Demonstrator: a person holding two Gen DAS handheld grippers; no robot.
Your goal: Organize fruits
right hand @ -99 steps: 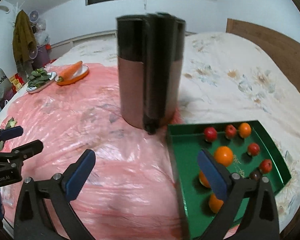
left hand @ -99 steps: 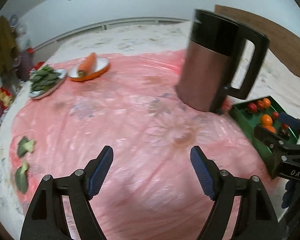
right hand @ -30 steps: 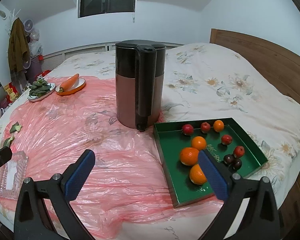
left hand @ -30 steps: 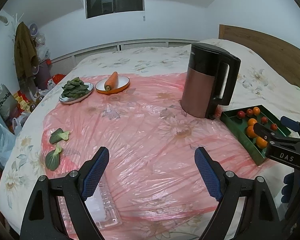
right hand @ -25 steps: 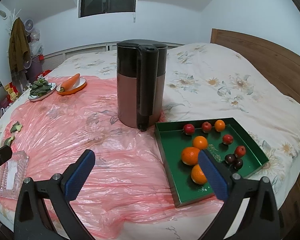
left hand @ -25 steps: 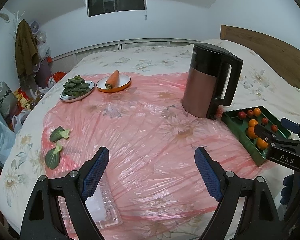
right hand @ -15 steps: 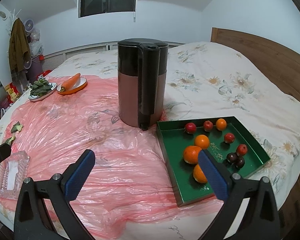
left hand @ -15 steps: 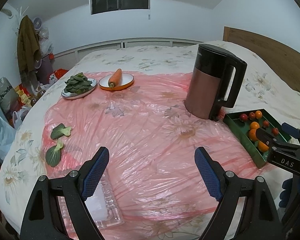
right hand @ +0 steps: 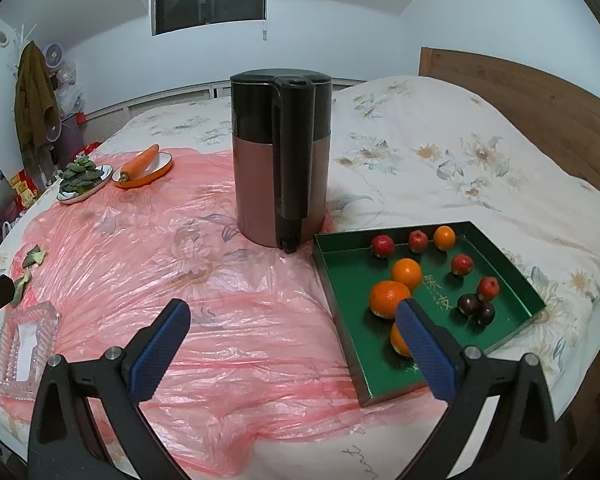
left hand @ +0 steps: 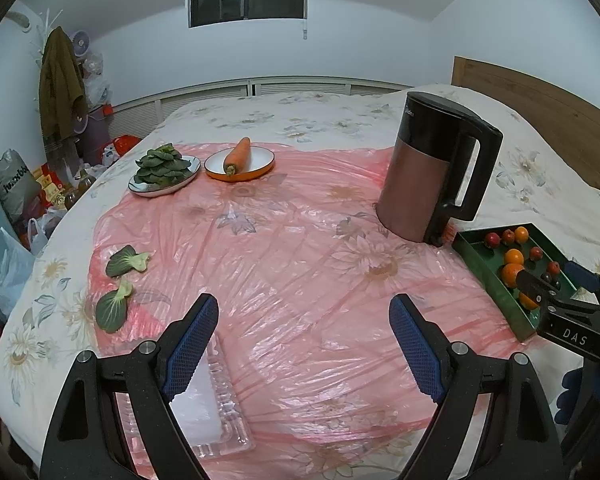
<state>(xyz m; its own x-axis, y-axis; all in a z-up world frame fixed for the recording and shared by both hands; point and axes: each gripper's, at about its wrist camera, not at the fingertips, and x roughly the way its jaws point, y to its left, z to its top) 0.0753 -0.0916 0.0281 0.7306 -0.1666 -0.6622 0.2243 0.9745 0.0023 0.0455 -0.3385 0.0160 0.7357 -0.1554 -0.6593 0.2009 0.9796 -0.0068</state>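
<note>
On the bed (right hand: 440, 152), whose flowered cover fills both views, we see a pink plastic sheet (left hand: 300, 280) spread over the near half. Largest of the things standing on it is the kettle (right hand: 280, 168), upright near the sheet's right edge, its handle turned toward the right wrist camera. Just beside its base, at the near right corner of the bed, lies the green tray (right hand: 352, 276), half on the sheet and half on the cover. In the tray we count oranges (right hand: 390, 298) toward its middle and near side, small red fruits (right hand: 382, 245) along its far wall and right side, and two dark fruits (right hand: 476, 308) touching each other near its right corner.

At the sheet's far left corner stand a plate of leafy greens (left hand: 162, 166) and, just beside it, an orange dish (left hand: 260, 166) bearing a carrot (left hand: 238, 156). Two loose green leaves (left hand: 126, 260) lie along the sheet's left edge. A clear glass dish (left hand: 220, 412) sits at the near left corner.

Our left gripper (left hand: 304, 344) and right gripper (right hand: 292, 344) both hang over the near edge with jaws wide and nothing between them.
</note>
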